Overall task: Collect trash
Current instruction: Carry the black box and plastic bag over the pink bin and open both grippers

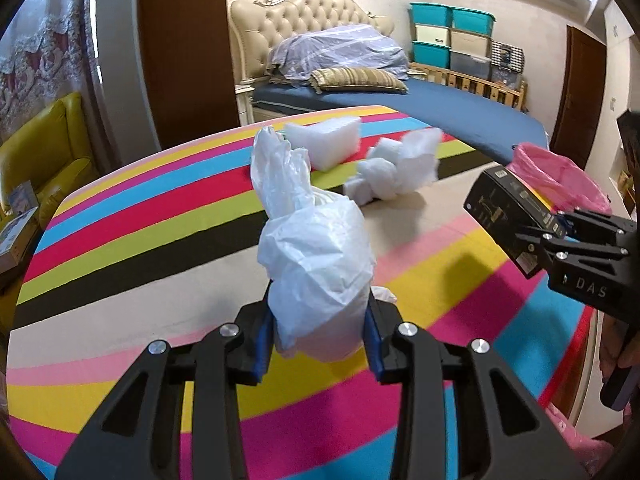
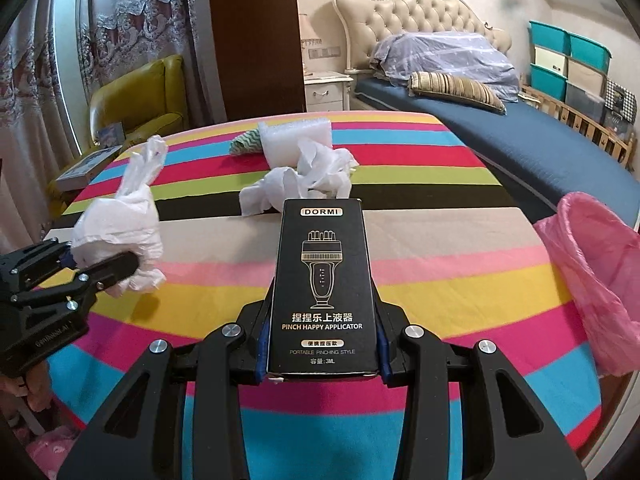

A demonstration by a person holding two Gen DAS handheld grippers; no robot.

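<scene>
My left gripper [image 1: 320,344] is shut on a crumpled white plastic bag [image 1: 316,264] and holds it above the striped table [image 1: 120,240]; it also shows in the right wrist view [image 2: 120,236]. My right gripper [image 2: 322,350] is shut on a black DORMI box [image 2: 323,280], held above the table; the box also shows in the left wrist view [image 1: 512,220]. A pink-lined trash bin [image 2: 592,272] stands at the table's right edge. Crumpled white paper [image 2: 304,180] and a white foam block [image 2: 296,136] lie on the far part of the table.
A green patterned cloth [image 2: 242,146] lies beside the foam block. A bed [image 2: 520,140] stands behind the table, with storage boxes [image 2: 568,64] at its far right. A yellow armchair [image 2: 136,96] and curtains are at the left. More pink bag material [image 1: 576,436] shows below the table's right side.
</scene>
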